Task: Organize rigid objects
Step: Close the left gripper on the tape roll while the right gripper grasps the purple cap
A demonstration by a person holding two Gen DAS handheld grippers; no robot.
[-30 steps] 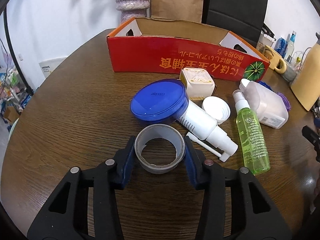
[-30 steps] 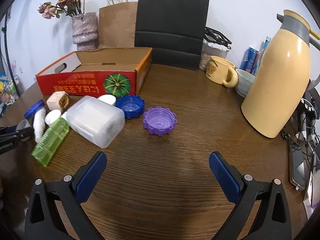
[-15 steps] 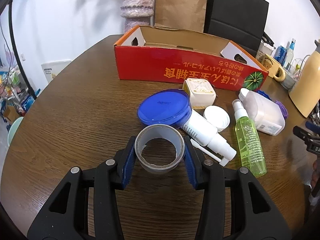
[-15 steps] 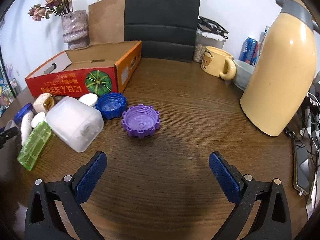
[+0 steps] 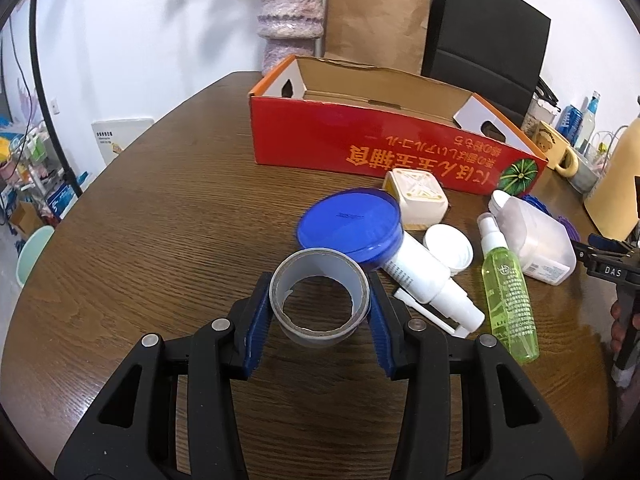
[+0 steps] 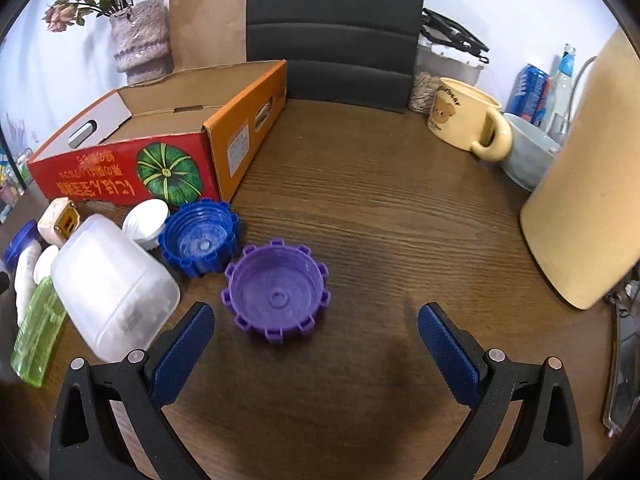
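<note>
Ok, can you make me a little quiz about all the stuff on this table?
1. True or false: the left tongs are shut on the tape roll.
2. Which cap lies nearest the right tongs? A) blue cap B) purple cap C) white cap
3. Fill in: the green spray bottle is ____ (standing or lying) on the table.

Key: 1 true; 2 B; 3 lying.
</note>
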